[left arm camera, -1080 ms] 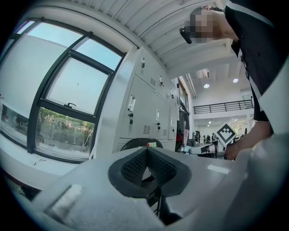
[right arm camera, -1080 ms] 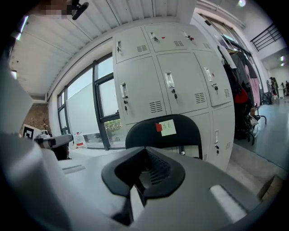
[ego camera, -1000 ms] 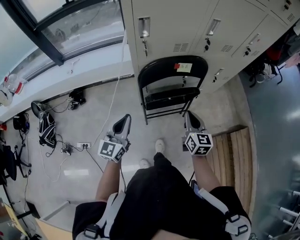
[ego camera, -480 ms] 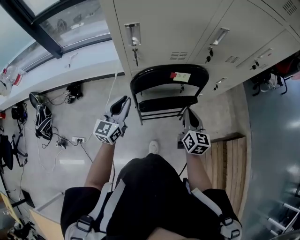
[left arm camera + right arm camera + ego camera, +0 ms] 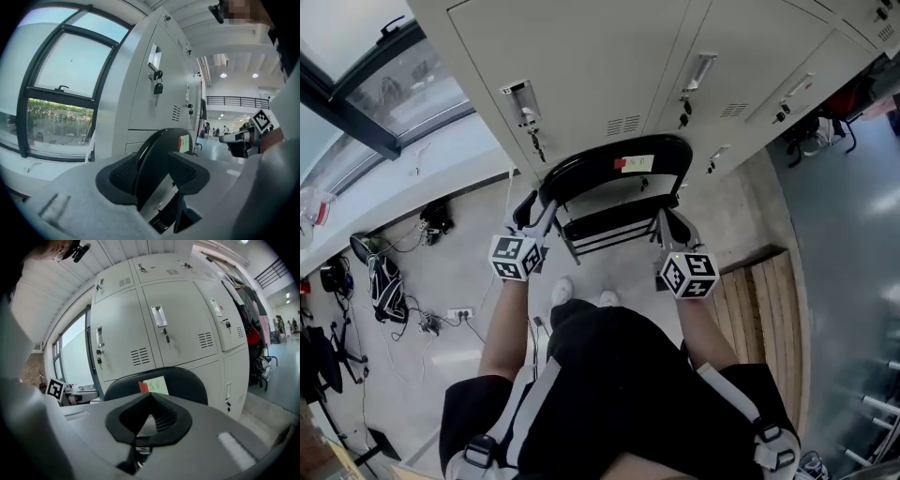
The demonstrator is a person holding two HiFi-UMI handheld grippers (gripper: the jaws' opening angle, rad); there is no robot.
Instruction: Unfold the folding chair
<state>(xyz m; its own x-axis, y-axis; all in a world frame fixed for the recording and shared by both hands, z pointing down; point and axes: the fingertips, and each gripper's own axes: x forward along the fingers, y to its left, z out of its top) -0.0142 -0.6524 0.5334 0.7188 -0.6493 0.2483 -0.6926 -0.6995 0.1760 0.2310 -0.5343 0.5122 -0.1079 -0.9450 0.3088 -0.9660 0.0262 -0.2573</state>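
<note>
Locker wall as backdrop, concrete floor underfoot. L gripper: jaws apart, just been opening, w/ left rim of folding chair back standing between them, not pinched yet as far as can be seen. R gripper: jaws together, nothing held, chair back w/ paper label just ahead, beyond tips. Chair straight in front of both grippers, folded, upright against lockers; L at its left edge, R by its right side near seat. Slatted wood board off to right of R.

Judged: steel-tube frame, so stiff, fairly heavy, no give; smooth paint prob. slippery in a grip. Best hold: clamp L on back rim or side tube to steady, then R pressing seat front edge down & outward. Watch for hinge pinch and feet skidding on floor.
</note>
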